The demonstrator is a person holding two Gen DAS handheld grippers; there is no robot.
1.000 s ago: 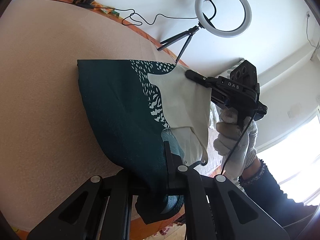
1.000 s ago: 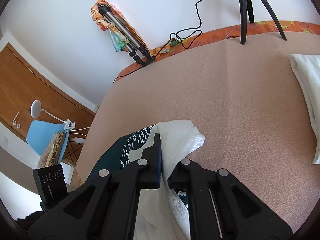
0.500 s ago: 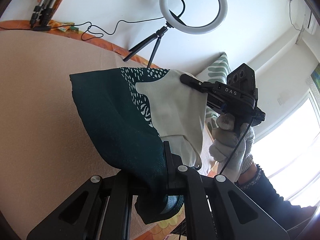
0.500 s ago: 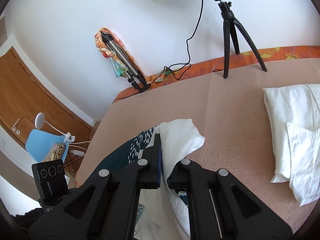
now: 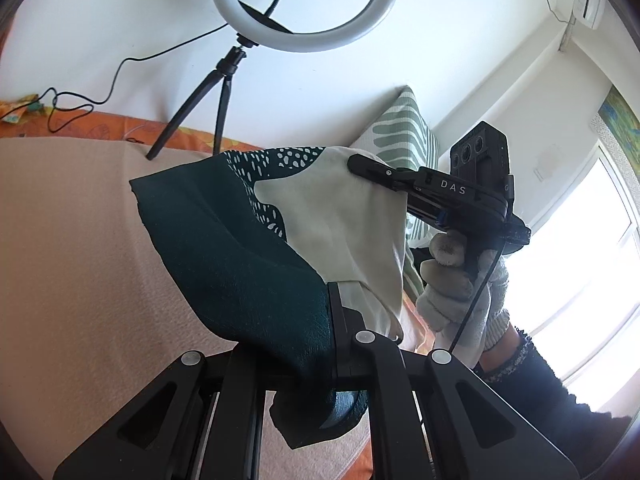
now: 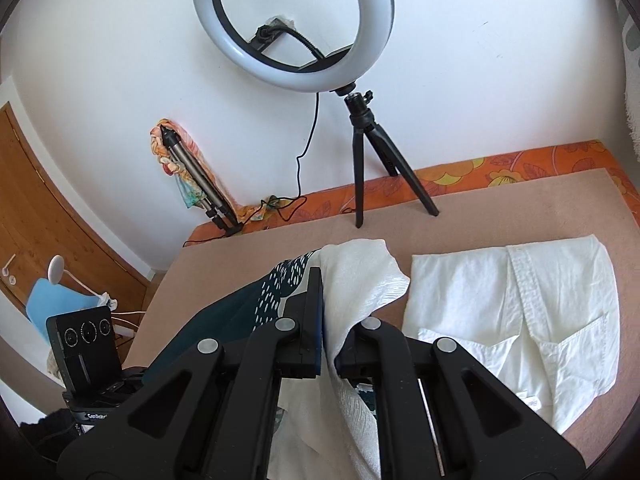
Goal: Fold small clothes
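Note:
A small dark green and cream garment (image 5: pixel 256 248) hangs in the air between both grippers above the tan bed cover (image 5: pixel 64 248). My left gripper (image 5: pixel 332 320) is shut on its near edge. My right gripper (image 5: pixel 360 162), seen from the side in the left wrist view, is shut on its far cream corner. In the right wrist view the right gripper (image 6: pixel 326 328) pinches the cream cloth (image 6: pixel 356 280) and the green part (image 6: pixel 224 320) trails down to the left.
A folded white shirt (image 6: pixel 520 320) lies on the bed cover (image 6: pixel 460 220) at the right. A ring light (image 6: pixel 292 24) on a tripod (image 6: pixel 372 160) stands at the back edge, with a cable (image 6: pixel 304 160). A striped pillow (image 5: pixel 404 136) leans at the far right.
Both grippers have lifted the garment and tilted upward and towards the right; the ring light and the white shirt have come further into view. Both grips are unchanged.

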